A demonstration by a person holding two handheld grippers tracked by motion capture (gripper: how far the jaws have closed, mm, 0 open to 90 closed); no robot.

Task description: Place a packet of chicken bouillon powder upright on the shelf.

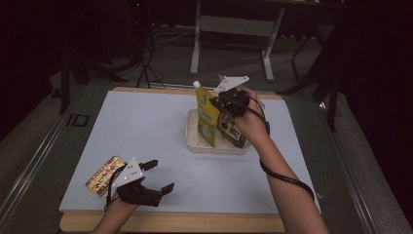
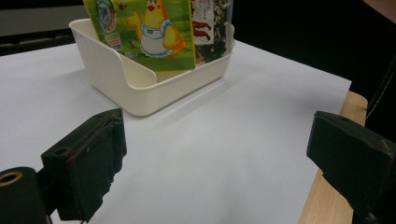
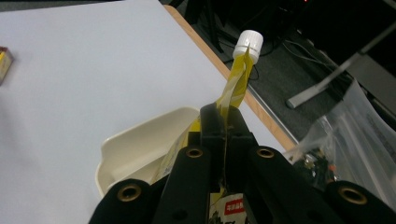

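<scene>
Nearest the lens, at the lower left of the high view, the left gripper (image 1: 158, 175) rests low over the white sheet (image 1: 146, 126) with its jaws wide apart and nothing between them; its own view shows bare white surface between the two black pads. Just to its left, near the sheet's lower left edge, lies a flat gold packet (image 1: 104, 174). A strip of wooden table (image 1: 195, 222) shows along the bottom edge, below the sheet.

Right of centre stands a cream tray (image 1: 195, 141), its low walls clear of the sheet's far and right edges. Above it the right gripper (image 1: 216, 103) has its jaws pinched shut on the upper part of a yellow-green spouted pouch (image 1: 207, 119), which stands upright in the tray, its white cap (image 3: 248, 44) pointing toward the table's far edge. A clear bag of dark spices (image 1: 233, 131) stands just beside the pouch in the same tray, on its right.

Between the two grippers the middle of the sheet lies open, as does the whole upper left quarter.
</scene>
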